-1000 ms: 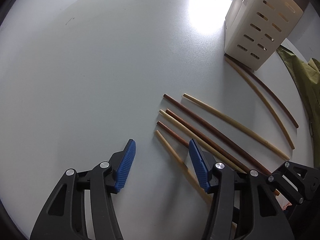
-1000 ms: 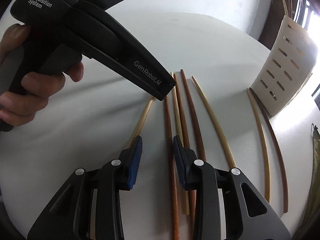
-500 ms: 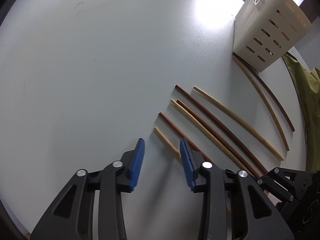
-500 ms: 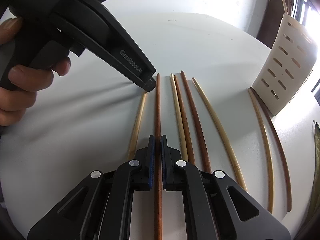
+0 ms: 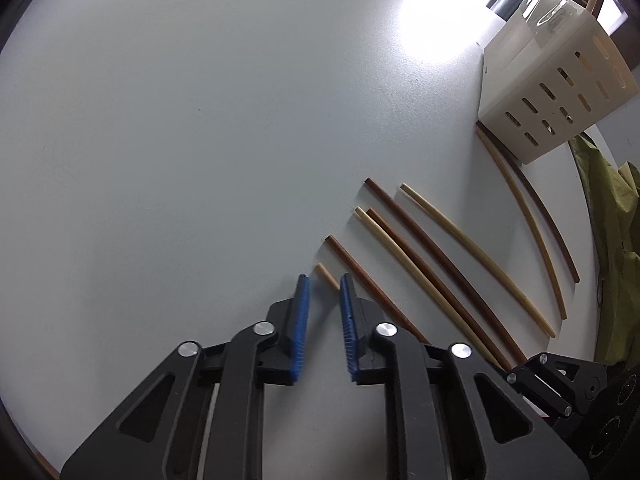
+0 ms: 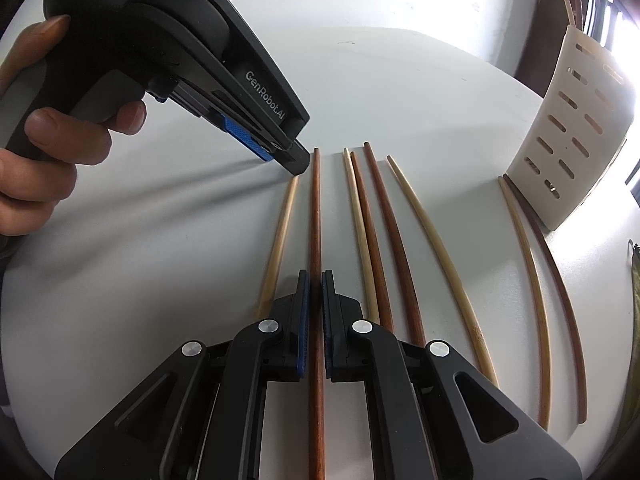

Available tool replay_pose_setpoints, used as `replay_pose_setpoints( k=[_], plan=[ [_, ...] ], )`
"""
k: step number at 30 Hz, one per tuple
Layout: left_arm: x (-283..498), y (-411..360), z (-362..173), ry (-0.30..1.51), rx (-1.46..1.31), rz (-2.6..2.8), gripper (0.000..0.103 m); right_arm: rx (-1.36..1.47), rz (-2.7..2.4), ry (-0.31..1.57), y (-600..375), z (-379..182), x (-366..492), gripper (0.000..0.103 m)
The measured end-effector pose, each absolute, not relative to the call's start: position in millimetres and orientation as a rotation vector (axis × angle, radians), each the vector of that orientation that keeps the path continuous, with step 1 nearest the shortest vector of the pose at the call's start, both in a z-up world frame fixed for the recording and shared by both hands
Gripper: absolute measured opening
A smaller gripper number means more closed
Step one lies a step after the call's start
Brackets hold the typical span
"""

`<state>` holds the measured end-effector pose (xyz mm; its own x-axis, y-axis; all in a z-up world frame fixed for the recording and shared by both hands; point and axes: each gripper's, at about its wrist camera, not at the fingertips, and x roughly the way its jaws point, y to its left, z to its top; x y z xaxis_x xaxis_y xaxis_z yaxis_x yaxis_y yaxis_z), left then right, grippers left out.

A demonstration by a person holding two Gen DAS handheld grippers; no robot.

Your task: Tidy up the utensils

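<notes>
The right gripper (image 6: pixel 315 304) clamps the dark brown wooden chopstick (image 6: pixel 316 216) at six o'clock. The left gripper (image 5: pixel 323 300), jaws closing beside the pale bamboo chopstick (image 5: pixel 327 276), could knock it askew without catching it.

An olive-green cloth (image 5: pixel 612 224) lies at the white table's (image 5: pixel 200 140) edge.

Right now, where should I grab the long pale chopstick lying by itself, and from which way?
Grab the pale chopstick toward its thicker near end, coming straight down from above and pinching across it. It lies flat on the table, and the gap to the dark chopstick beside it looks widest there.
</notes>
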<state>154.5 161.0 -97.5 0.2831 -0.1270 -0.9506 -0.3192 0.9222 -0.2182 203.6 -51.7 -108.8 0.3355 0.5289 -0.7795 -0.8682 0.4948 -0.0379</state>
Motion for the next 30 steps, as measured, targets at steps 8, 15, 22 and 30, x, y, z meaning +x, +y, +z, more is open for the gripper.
replay_pose_setpoints(
  k=[8,15,22,30],
  plan=[
    [159,166,-93,1.281,-0.392,0.089,0.000,-0.475,0.969,0.758,-53,-102,196,0.007],
    [151,175,-69,1.221,-0.404,0.057,0.000,-0.355,0.993,0.688,-75,-74,196,0.007],
    [164,157,-72,1.248,-0.361,0.020,0.000,-0.339,0.981,0.695,-80,-71,197,0.007],
    [179,135,-95,1.299,-0.294,0.020,0.010,-0.328,0.967,0.703,-84,-66,200,0.007]
  ],
)
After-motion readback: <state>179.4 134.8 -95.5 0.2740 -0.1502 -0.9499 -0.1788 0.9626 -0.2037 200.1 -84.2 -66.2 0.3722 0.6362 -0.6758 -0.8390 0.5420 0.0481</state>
